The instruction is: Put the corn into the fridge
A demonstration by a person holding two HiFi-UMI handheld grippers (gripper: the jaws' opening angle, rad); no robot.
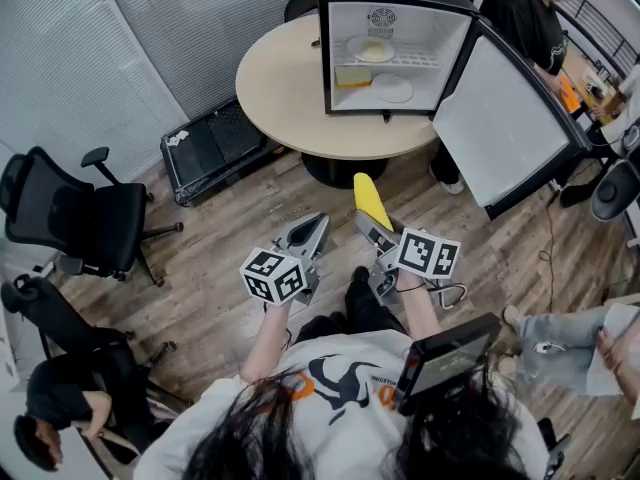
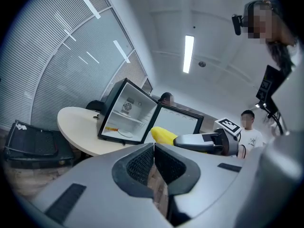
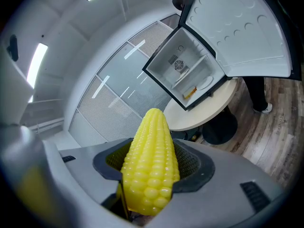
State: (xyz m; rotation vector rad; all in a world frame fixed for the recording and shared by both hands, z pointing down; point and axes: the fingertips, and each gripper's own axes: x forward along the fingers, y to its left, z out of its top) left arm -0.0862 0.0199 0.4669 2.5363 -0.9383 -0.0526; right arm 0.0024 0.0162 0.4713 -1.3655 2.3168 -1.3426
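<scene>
A yellow corn cob (image 3: 149,163) sticks out from between the jaws of my right gripper (image 3: 151,172), which is shut on it; in the head view the corn (image 1: 371,201) points toward the table. The small black fridge (image 1: 395,53) stands on the round table (image 1: 285,93) with its door (image 1: 505,118) swung wide open to the right. Inside it, a plate (image 1: 371,49) rests on the shelf, with a yellow block (image 1: 352,75) and another plate (image 1: 393,89) below. My left gripper (image 1: 310,230) is shut with nothing in it, held beside the right one above the floor.
A black crate (image 1: 215,146) sits on the wooden floor left of the table. Black office chairs (image 1: 85,213) stand at the left. One person stands behind the fridge door (image 1: 527,18), another sits at lower right (image 1: 560,343), a third crouches at lower left (image 1: 60,403).
</scene>
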